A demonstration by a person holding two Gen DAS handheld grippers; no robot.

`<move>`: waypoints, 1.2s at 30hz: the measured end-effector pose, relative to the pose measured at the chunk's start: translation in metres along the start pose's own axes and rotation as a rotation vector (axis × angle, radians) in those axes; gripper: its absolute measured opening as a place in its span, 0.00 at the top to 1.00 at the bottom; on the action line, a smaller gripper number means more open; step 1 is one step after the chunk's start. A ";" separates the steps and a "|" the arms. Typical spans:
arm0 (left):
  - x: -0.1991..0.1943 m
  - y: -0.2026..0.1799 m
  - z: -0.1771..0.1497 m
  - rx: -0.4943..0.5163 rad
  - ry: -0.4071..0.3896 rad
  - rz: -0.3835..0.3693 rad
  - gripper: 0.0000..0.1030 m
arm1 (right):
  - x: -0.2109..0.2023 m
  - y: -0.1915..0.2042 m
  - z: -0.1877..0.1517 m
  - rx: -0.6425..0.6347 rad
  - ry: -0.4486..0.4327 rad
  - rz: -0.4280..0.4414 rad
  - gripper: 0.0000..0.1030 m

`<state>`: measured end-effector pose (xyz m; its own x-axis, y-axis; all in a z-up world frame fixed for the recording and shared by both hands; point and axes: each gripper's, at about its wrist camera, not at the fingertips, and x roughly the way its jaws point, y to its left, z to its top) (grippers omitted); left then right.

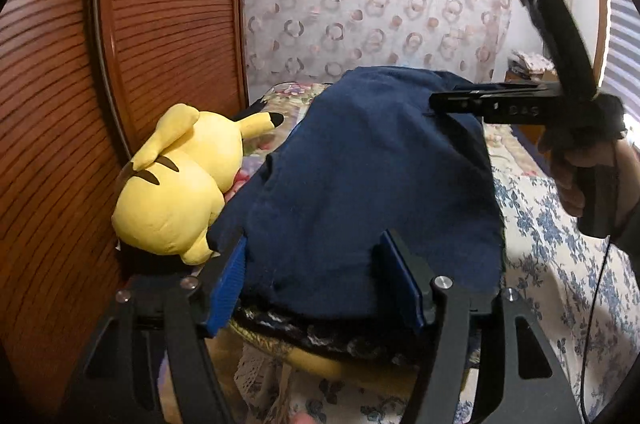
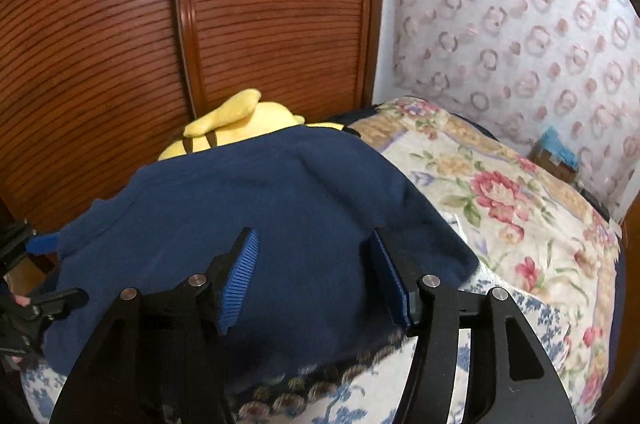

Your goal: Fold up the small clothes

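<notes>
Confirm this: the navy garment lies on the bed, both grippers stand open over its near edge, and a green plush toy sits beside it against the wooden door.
One thing is wrong: the plush toy is yellow with dark stripes, not green, as the left wrist view shows. The rest stands: the navy garment lies on the bed, the left gripper and right gripper both stand open over its near edge, and the toy sits against the wooden door.

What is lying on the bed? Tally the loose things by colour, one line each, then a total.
Navy blue: 1, the garment
Yellow: 1, the plush toy
Total: 2, both on the floral bedspread; grippers not counted.
</notes>
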<state>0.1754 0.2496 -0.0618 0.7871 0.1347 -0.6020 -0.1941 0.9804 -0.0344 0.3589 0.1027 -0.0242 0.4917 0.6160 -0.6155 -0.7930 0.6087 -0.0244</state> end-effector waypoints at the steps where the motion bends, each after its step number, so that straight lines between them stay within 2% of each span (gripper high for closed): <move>1: -0.005 -0.006 0.000 0.017 -0.003 0.005 0.37 | -0.007 0.002 -0.002 0.000 -0.006 -0.006 0.42; 10: -0.047 -0.049 -0.002 0.067 -0.053 -0.022 0.37 | -0.098 0.009 -0.046 0.057 -0.084 -0.046 0.40; 13: -0.061 -0.067 -0.003 0.087 -0.072 -0.033 0.37 | -0.130 0.009 -0.066 0.077 -0.109 -0.074 0.29; 17: -0.079 -0.088 -0.006 0.101 -0.092 -0.080 0.37 | -0.168 0.010 -0.092 0.100 -0.136 -0.106 0.21; 23: -0.099 -0.125 -0.012 0.123 -0.112 -0.124 0.36 | -0.220 0.012 -0.127 0.132 -0.165 -0.183 0.16; 33: -0.139 -0.169 -0.018 0.142 -0.160 -0.179 0.36 | -0.304 0.002 -0.190 0.258 -0.213 -0.301 0.14; 36: -0.151 -0.178 -0.016 0.147 -0.173 -0.177 0.36 | -0.330 0.007 -0.204 0.289 -0.235 -0.367 0.14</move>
<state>0.0814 0.0524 0.0225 0.8919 -0.0306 -0.4512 0.0327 0.9995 -0.0032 0.1181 -0.1983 0.0182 0.8123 0.4116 -0.4133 -0.4383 0.8982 0.0332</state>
